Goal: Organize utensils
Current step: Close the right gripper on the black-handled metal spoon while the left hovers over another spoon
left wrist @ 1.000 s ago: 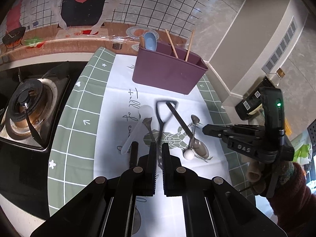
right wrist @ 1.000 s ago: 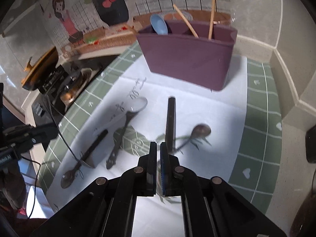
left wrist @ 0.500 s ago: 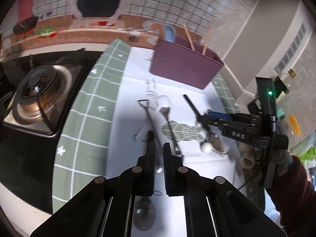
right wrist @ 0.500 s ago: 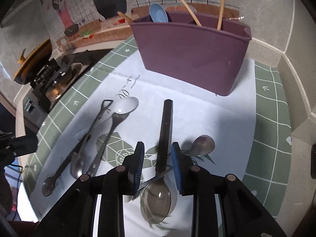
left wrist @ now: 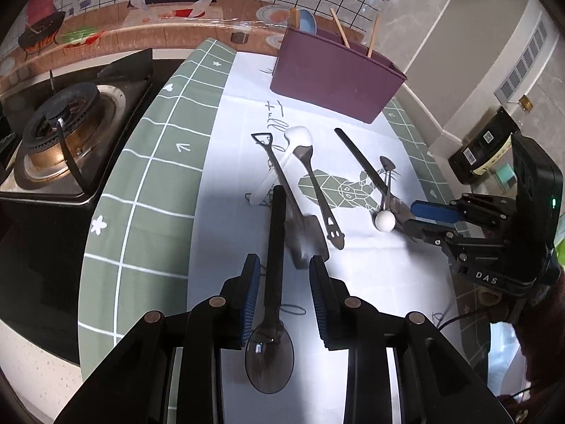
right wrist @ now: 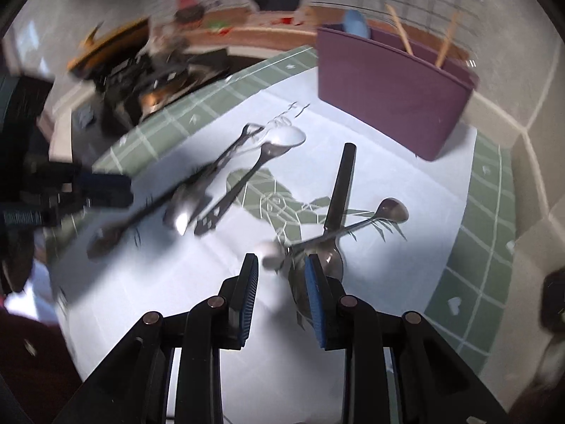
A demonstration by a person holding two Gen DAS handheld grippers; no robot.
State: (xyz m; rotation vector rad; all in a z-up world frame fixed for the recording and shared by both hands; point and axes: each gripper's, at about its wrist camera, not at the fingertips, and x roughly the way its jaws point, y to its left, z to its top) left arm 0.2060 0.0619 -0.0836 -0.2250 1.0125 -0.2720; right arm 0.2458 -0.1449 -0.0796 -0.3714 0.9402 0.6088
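- Left gripper [left wrist: 284,291], lower centre: its jaws have just been opening, apart astride the dark spoon [left wrist: 273,282].
- Right gripper [right wrist: 280,291], lower centre: fingers apart, nothing gripped.

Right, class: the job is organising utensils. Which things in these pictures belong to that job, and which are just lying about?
Part of the job:
purple holder
dark-handled spoon between the open left gripper
white spoon
metal shovel-shaped spoon
ball-ended spoon by the open right gripper
chopsticks in the holder

Just lying about:
gas stove
bottle
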